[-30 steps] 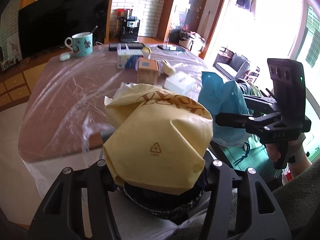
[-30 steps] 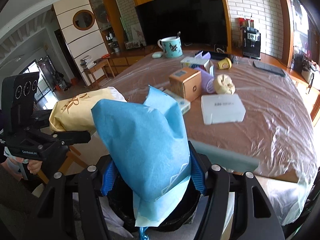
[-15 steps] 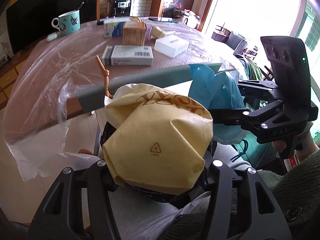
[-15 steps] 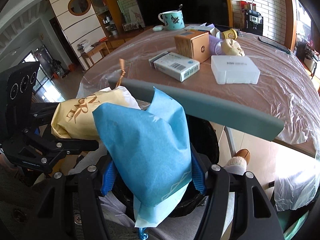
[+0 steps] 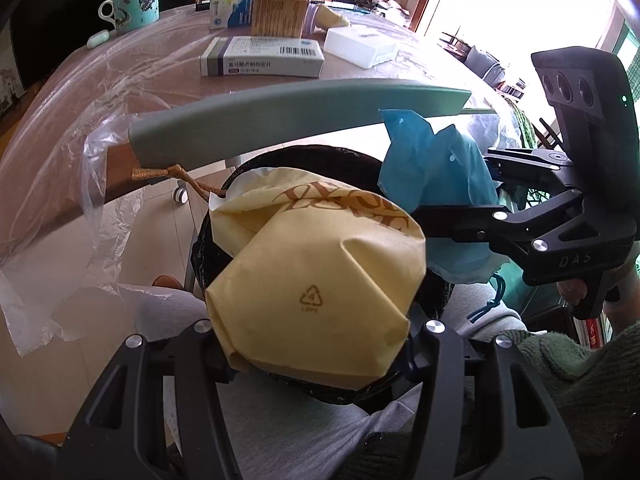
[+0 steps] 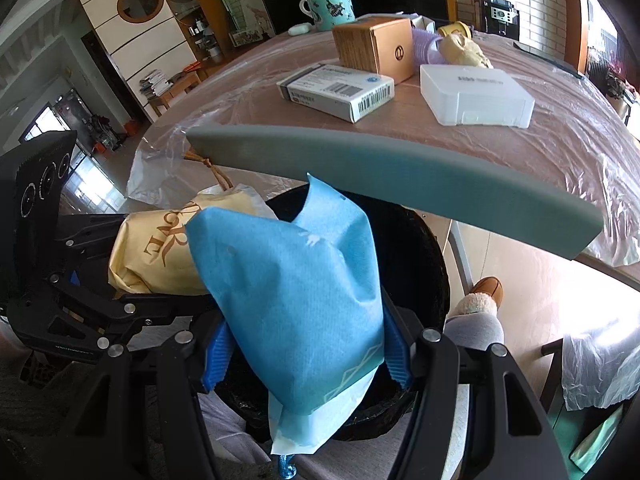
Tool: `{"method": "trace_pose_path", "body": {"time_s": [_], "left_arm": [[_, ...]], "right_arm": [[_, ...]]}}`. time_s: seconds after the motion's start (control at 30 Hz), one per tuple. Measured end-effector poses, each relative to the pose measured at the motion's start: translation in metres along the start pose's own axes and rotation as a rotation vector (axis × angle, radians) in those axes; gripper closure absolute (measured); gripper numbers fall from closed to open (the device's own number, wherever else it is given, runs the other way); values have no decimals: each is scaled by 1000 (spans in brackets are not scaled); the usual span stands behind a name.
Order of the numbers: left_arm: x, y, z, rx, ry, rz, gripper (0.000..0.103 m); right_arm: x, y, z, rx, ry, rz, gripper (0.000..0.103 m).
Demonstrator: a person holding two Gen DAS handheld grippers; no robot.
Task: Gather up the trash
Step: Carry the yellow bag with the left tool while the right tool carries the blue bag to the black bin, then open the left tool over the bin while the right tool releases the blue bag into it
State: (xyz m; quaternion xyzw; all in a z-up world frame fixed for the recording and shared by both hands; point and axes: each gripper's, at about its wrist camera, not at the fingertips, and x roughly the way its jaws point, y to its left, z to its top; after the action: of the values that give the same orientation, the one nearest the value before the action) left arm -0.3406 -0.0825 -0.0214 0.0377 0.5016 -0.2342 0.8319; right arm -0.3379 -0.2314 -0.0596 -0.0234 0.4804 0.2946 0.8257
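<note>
My left gripper point(image 5: 316, 336) is shut on a yellow paper bag point(image 5: 320, 280), also seen in the right wrist view point(image 6: 156, 256). My right gripper point(image 6: 306, 356) is shut on a blue paper bag point(image 6: 288, 300), which shows in the left wrist view point(image 5: 436, 184) beside the yellow one. Both bags hang over the open mouth of a black trash bin point(image 6: 404, 240) that sits in front of the person's lap, below the table edge point(image 6: 400, 176). The bin rim also shows in the left wrist view point(image 5: 320, 156).
The plastic-covered table point(image 5: 120, 80) holds a white-and-blue medicine box point(image 6: 336, 90), a brown cardboard box point(image 6: 376, 46), a white flat box point(image 6: 476, 94), a crumpled yellow wrapper point(image 6: 464, 50) and a teal mug point(image 6: 328, 6). The person's slippered foot point(image 6: 480, 296) is by the bin.
Both grippers have dropped from above the table to below its edge, bringing the two bags over the black bin. Both grips are unchanged.
</note>
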Motion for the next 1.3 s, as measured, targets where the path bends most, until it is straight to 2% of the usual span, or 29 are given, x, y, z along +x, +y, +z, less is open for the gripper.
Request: {"method": "trace_pose_path", "body": {"time_s": [0.73,1.3], "left_arm": [[33,5,12,14,50,37,46],[40,5,14,23,61,59,46]], "right_arm": [[32,-11,1,59,38,-113,42],[40,-12,1,86,46,-121,42]]}}
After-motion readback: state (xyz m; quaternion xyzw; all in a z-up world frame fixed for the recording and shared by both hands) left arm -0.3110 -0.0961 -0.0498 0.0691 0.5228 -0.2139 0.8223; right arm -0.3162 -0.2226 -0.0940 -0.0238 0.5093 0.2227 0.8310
